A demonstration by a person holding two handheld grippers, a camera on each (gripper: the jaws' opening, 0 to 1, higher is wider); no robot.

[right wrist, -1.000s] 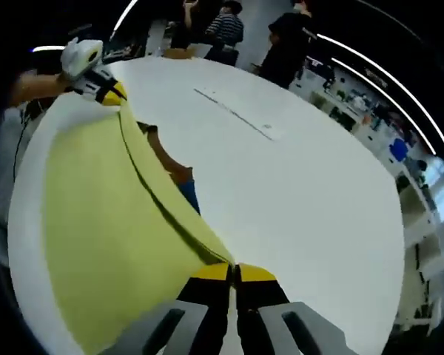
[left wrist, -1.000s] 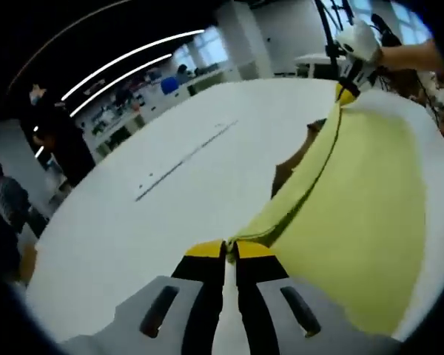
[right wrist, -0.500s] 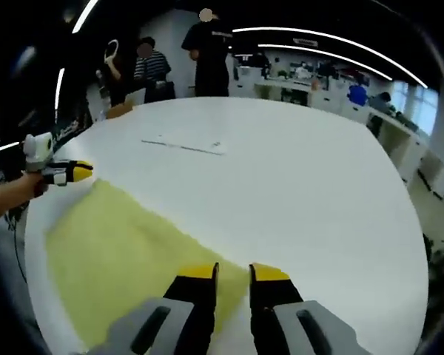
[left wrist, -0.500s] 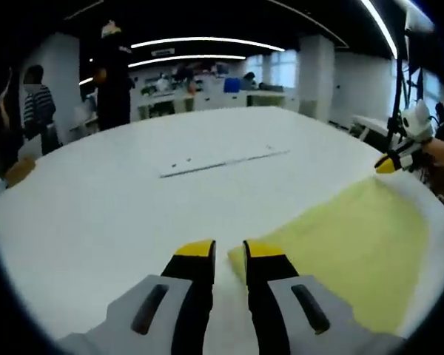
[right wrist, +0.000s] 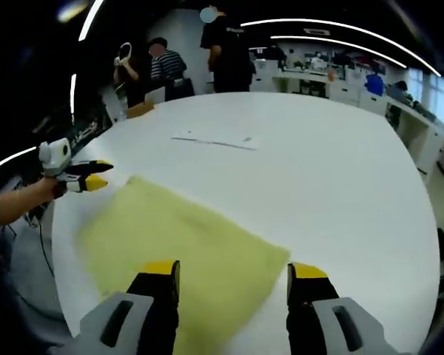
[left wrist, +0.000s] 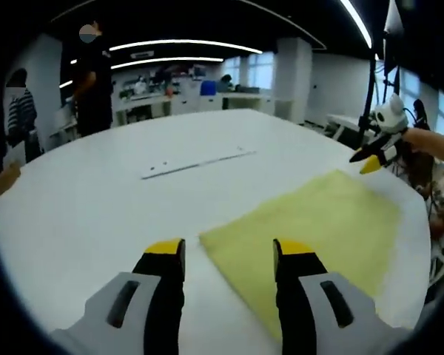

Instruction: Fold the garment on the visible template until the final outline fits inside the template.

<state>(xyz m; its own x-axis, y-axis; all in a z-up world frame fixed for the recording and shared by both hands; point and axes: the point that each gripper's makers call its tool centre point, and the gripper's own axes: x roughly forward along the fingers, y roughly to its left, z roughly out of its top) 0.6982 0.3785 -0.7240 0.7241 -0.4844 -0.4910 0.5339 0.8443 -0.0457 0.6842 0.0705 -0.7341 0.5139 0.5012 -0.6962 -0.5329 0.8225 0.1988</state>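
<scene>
My left gripper (left wrist: 228, 255) and right gripper (right wrist: 234, 277) both hover with fingers spread and empty, the yellow garment (left wrist: 311, 237) lying flat near the white table (left wrist: 96, 200) edge; I can't make out a template outline. Next fold: I'd pinch two corners evenly, lift low, keep edges aligned. No containers in sight

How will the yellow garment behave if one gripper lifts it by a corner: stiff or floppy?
Probably floppy: the yellow garment lies flat against the white table, its outline soft. Likely light for its size, since it looks like thin cloth. Both the left gripper and right gripper are open, so nothing restrains it.
</scene>
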